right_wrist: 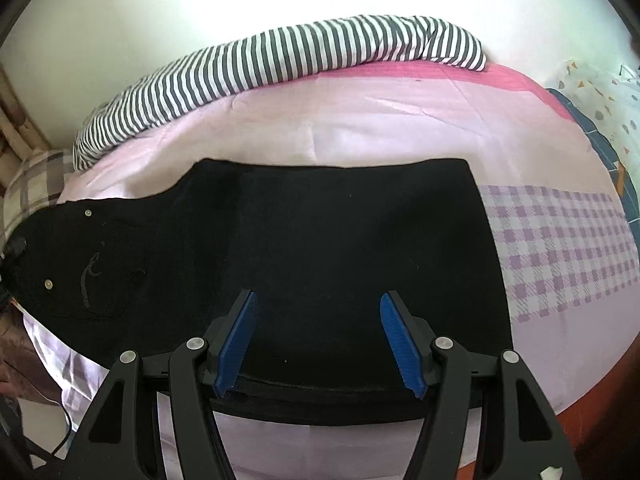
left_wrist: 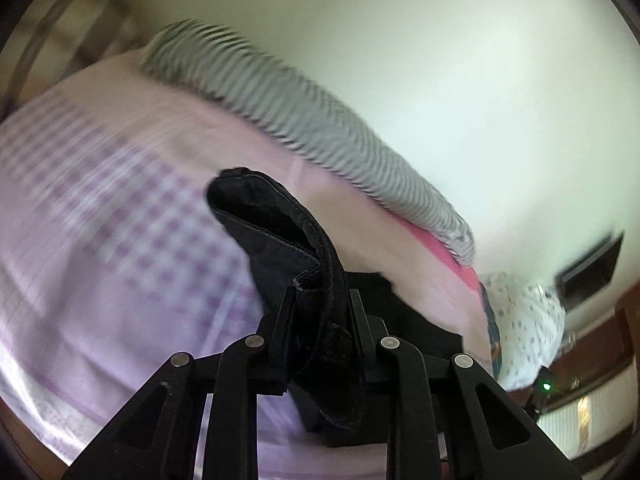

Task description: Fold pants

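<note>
Black pants point(right_wrist: 320, 264) lie flat across a pink bed sheet point(right_wrist: 360, 128), waist end with rivets at the left, folded edge at the right. My right gripper point(right_wrist: 318, 308) is open, its blue pads point(right_wrist: 240, 340) spread just above the near edge of the pants, holding nothing. My left gripper point(left_wrist: 320, 300) is shut on the pants' thick waistband end point(left_wrist: 276, 232), which sticks up between the fingers, lifted off the sheet point(left_wrist: 120, 208). The left wrist view is blurred.
A grey-and-white striped quilt point(right_wrist: 280, 56) lies along the far side of the bed against the wall. A patterned white pillow point(right_wrist: 600, 92) sits at the right, a plaid pillow point(right_wrist: 32, 188) at the left. The bed's reddish wooden edge point(right_wrist: 600, 392) shows at the lower right.
</note>
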